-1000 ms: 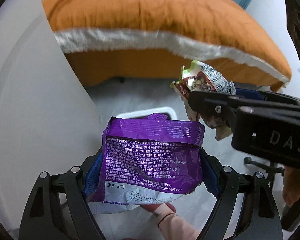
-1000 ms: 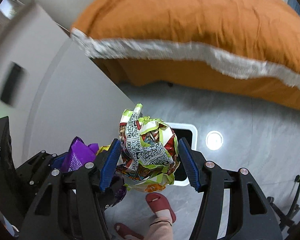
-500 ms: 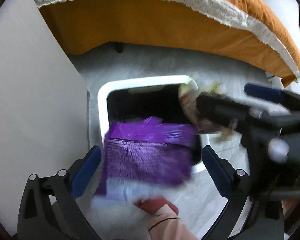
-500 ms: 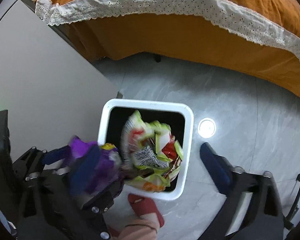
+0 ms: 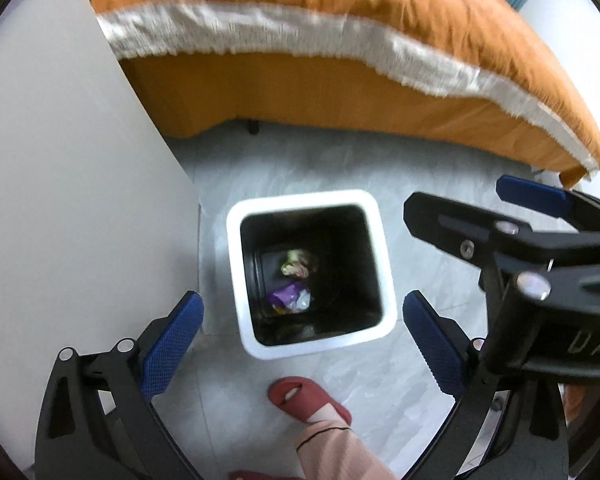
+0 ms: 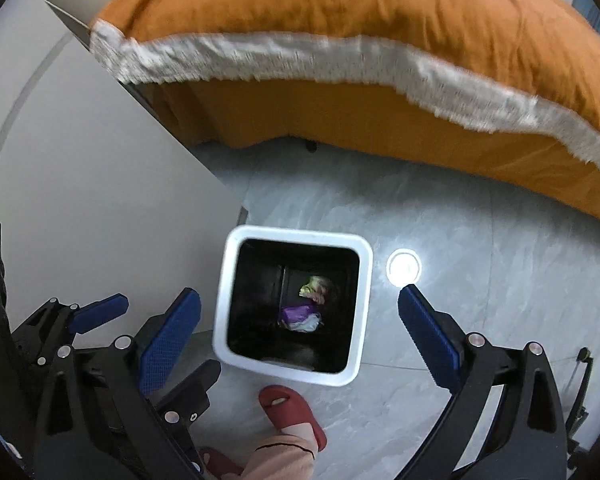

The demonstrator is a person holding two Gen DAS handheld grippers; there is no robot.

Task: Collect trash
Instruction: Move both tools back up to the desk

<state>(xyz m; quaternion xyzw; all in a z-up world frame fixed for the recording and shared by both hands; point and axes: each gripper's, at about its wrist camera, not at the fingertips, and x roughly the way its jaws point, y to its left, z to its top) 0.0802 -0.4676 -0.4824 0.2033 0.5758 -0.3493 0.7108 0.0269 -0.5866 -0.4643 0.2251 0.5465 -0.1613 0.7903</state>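
Note:
A white-rimmed square trash bin (image 5: 236,280) (image 6: 224,300) with a black inside stands on the grey floor below both grippers. At its bottom lie the purple snack bag (image 5: 286,296) (image 6: 294,314) and the crumpled green and red wrapper (image 5: 296,266) (image 6: 316,286). My left gripper (image 5: 302,340) is open and empty above the bin. My right gripper (image 6: 300,340) is open and empty above the bin too. In the left wrist view the right gripper (image 5: 500,220) shows at the right edge.
An orange bed (image 5: 300,20) (image 6: 340,40) with a white lace trim fills the far side. A white cabinet side (image 5: 60,200) (image 6: 80,180) stands to the left of the bin. The person's red slipper (image 5: 308,400) (image 6: 292,412) is just in front of the bin.
Both grippers opened over the bin. The purple bag and the crumpled wrapper fell out of them and now lie at the bottom of the bin.

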